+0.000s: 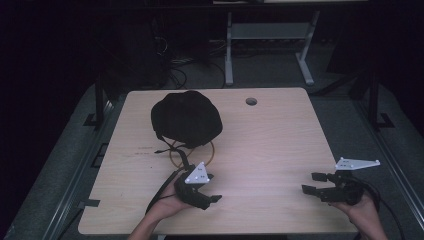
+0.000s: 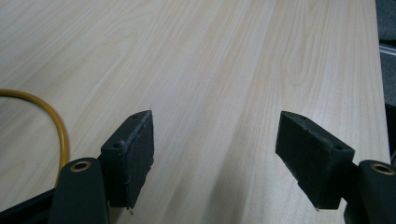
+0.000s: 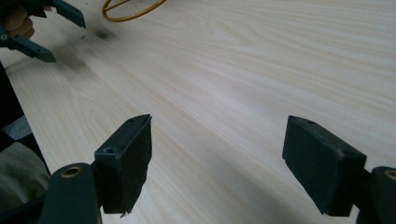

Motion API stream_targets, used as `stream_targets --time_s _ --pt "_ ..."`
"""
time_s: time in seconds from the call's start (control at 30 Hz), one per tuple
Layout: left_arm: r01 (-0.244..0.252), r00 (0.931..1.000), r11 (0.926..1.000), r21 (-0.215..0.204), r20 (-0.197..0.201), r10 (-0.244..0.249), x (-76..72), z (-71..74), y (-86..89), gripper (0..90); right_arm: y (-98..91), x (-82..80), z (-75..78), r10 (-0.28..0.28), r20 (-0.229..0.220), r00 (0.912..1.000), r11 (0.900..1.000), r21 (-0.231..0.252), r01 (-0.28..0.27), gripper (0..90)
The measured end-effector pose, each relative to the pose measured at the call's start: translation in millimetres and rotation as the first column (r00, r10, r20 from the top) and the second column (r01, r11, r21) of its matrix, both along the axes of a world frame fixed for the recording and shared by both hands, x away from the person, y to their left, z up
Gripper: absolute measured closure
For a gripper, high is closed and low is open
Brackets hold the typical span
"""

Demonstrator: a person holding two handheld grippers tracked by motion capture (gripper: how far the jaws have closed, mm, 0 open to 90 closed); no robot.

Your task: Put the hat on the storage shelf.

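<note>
A black cap-like bundle (image 1: 186, 118) lies on the far left part of the wooden table (image 1: 270, 135), with a yellow cable loop (image 1: 210, 155) sticking out from under its near side. My left gripper (image 1: 212, 187) hovers just in front of that loop, jaws open and nothing between them; the yellow cable (image 2: 58, 125) curves past its left jaw. My right gripper (image 1: 311, 183) sits near the table's right front corner, pointing left, open over bare wood. The right gripper view catches the yellow loop (image 3: 133, 11) and the left gripper (image 3: 53, 35) far off.
A round cable hole (image 1: 251, 101) sits near the table's far edge. Thin black cords (image 1: 165, 147) trail from the bundle. Beyond the table stand a grey desk frame (image 1: 270, 45) and tangled cables on the floor. The table's right edge (image 2: 380, 74) is close.
</note>
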State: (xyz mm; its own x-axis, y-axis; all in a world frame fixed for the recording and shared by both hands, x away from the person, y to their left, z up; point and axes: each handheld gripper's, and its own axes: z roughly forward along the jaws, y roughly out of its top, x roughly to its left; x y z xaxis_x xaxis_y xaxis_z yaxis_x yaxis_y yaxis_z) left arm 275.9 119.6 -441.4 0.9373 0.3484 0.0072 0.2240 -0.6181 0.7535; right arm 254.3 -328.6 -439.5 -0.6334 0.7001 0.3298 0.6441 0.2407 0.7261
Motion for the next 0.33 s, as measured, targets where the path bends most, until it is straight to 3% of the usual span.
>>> stream_targets --time_s 0.23,0.33 --pt "0.009 0.9999 0.9999 0.010 -0.006 -0.008 0.0 -1.2 -0.8 27.9 7.5 -18.9 -3.8 -0.006 0.029 0.9996 1.0000 -0.005 0.006 22.2" --pt "0.013 0.9999 0.9999 -0.002 -0.004 -0.013 0.4 0.1 -0.8 27.8 17.4 -30.2 -2.8 0.005 0.071 0.9975 1.0000 0.002 -0.005 21.9"
